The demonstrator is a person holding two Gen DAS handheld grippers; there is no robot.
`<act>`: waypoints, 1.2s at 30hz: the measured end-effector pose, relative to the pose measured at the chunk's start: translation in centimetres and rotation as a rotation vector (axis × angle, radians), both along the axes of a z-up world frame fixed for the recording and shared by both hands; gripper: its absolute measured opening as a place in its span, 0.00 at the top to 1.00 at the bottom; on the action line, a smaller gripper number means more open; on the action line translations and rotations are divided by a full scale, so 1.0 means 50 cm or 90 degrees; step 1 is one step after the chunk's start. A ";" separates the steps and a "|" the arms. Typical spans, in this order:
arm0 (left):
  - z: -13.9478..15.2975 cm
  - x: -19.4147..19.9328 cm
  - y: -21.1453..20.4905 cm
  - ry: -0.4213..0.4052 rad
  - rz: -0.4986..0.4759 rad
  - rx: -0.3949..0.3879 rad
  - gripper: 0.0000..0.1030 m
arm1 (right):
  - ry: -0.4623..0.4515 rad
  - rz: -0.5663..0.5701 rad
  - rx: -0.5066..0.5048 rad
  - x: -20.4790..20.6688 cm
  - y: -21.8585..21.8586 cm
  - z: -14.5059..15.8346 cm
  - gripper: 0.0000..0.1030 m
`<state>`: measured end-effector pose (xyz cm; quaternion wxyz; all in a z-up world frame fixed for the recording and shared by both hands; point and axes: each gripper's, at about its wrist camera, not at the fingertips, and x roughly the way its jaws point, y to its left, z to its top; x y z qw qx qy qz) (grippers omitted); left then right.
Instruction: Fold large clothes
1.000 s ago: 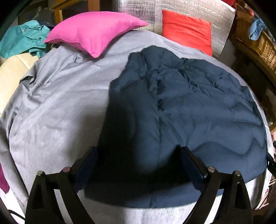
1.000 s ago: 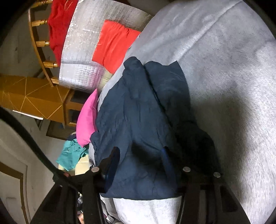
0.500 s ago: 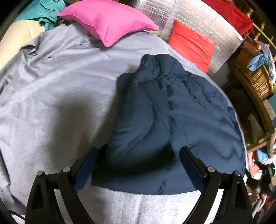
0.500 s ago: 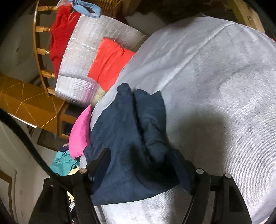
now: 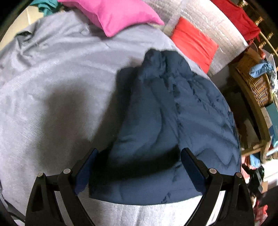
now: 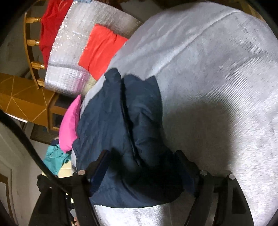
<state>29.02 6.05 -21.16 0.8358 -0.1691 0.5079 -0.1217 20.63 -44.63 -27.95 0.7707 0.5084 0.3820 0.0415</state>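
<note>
1. The navy jacket lies on the grey bed, already doubled lengthwise, with a seam or zip line running along the middle of its top.
2. Its long axis runs away from both cameras, from the near hem up to the bunched collar end close to the pink pillow and the red pillow.
3. The left gripper is spread wide; the near hem lies between and below its fingers, and no pad presses on the cloth.
4. The right gripper is spread too, its jaws having just been opening. The jacket's near end sits between them, but nothing is pinched.
5. Both grippers point down at the same near end of the jacket, each from its own side. Neither looks clearly nearer; the far collar end is well apart from both.
6. Judgement: the next fold probably goes across the long axis, near hem carried toward the collar, so each gripper would need to take a corner of that hem.
</note>
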 end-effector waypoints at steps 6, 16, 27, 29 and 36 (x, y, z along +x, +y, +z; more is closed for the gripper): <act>-0.008 -0.002 -0.021 0.013 -0.031 -0.009 0.07 | -0.026 0.033 -0.049 0.015 0.045 0.022 0.16; -0.032 0.016 -0.025 0.025 0.000 -0.039 0.10 | -0.020 0.056 -0.184 0.027 0.097 0.035 0.42; -0.011 -0.007 -0.022 0.003 -0.016 0.005 0.56 | -0.064 0.063 -0.253 -0.003 0.123 0.082 0.59; -0.005 -0.019 -0.026 0.002 -0.034 0.022 0.57 | -0.069 0.065 -0.249 -0.019 0.118 0.082 0.60; -0.020 -0.003 -0.028 0.024 -0.041 0.034 0.39 | -0.022 0.080 -0.237 0.010 0.108 0.046 0.53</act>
